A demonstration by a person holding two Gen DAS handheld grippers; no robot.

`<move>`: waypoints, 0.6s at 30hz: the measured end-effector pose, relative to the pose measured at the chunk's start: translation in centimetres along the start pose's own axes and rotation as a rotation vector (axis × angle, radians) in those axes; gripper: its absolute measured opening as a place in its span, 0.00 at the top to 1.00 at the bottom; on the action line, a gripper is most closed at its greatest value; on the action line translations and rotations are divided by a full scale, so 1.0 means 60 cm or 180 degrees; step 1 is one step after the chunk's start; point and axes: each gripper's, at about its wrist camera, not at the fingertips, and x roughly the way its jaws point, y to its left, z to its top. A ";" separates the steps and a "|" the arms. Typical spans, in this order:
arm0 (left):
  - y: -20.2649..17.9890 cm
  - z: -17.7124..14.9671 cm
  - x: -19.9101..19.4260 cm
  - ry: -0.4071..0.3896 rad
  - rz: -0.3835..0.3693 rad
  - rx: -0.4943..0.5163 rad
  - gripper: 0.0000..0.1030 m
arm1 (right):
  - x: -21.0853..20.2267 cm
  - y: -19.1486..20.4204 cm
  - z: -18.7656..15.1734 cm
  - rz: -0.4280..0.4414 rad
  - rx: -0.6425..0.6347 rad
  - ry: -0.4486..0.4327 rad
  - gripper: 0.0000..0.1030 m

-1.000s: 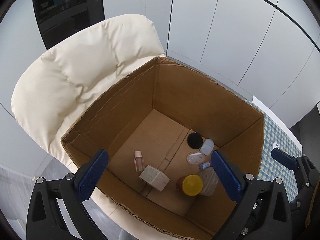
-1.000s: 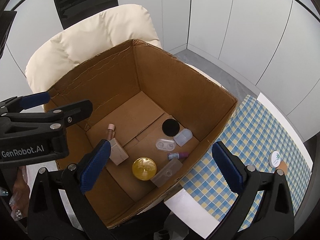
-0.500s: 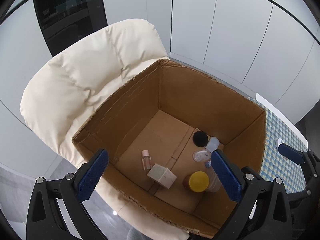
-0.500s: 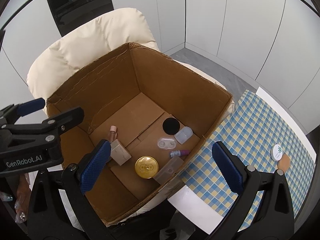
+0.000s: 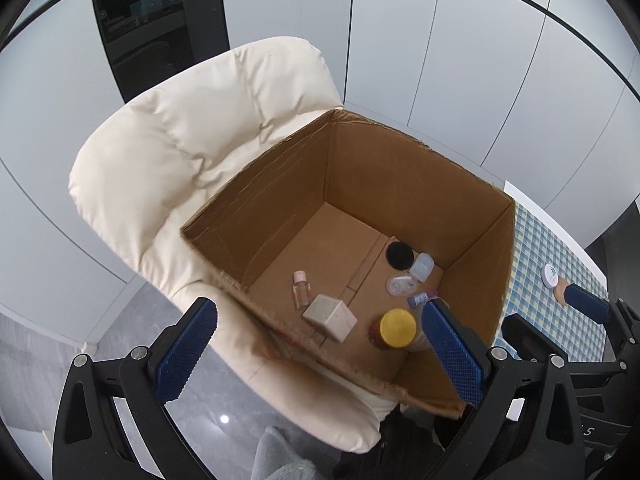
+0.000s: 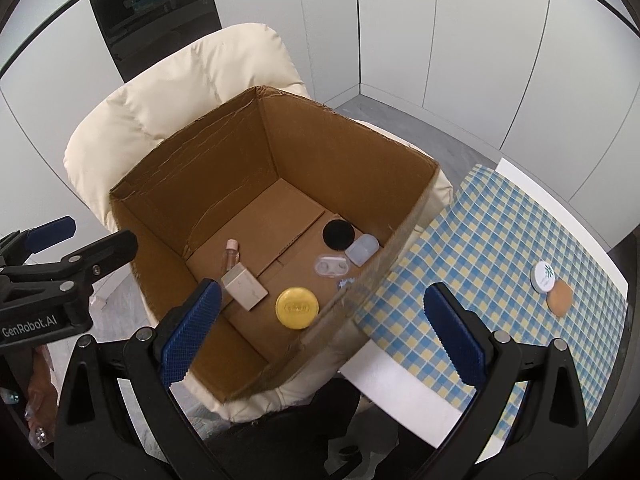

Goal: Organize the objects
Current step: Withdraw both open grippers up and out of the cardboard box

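An open cardboard box point(image 5: 400, 168) point(image 6: 200, 168) stands on a cream chair. Inside lie a yellow-lidded jar point(image 5: 397, 327) point(image 6: 298, 307), a beige carton point(image 5: 330, 317) point(image 6: 244, 286), a small pink bottle point(image 5: 301, 288) point(image 6: 230, 255), a black round lid point(image 5: 399, 255) point(image 6: 338, 234), a clear lens case point(image 5: 400, 285) point(image 6: 331, 266) and a pale blue case point(image 5: 421, 266) point(image 6: 362, 250). My left gripper point(image 5: 320, 354) is open and empty above the box's near edge. My right gripper point(image 6: 320, 340) is open and empty above the box's right wall. On the table lie a white round tin point(image 6: 543, 277) and a tan disc point(image 6: 560, 297).
The cream padded chair point(image 5: 192, 152) point(image 6: 180, 80) holds the box. A table with a blue-and-yellow checked cloth point(image 6: 480, 248) point(image 5: 548, 264) is to the right. White cabinet panels and a dark glass panel stand behind. Grey floor lies below left.
Both grippers have risen and pulled back from the box, so it looks smaller and lower in both views. More of the table shows in the right wrist view. Box contents have not moved.
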 end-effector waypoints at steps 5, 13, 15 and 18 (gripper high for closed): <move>0.002 -0.025 -0.034 -0.0003 -0.0059 -0.0014 0.01 | -0.033 0.006 -0.027 -0.0032 -0.0003 -0.0006 0.00; 0.001 -0.081 -0.085 0.0028 -0.0109 0.0034 0.01 | -0.092 0.017 -0.074 -0.0098 -0.0023 -0.0044 0.00; 0.003 -0.092 -0.097 0.0029 -0.0109 0.0032 0.01 | -0.106 0.020 -0.089 -0.0103 -0.0031 -0.0042 0.00; 0.005 -0.112 -0.117 0.0026 -0.0122 0.0055 0.01 | -0.125 0.024 -0.111 -0.0098 -0.0021 -0.0040 0.00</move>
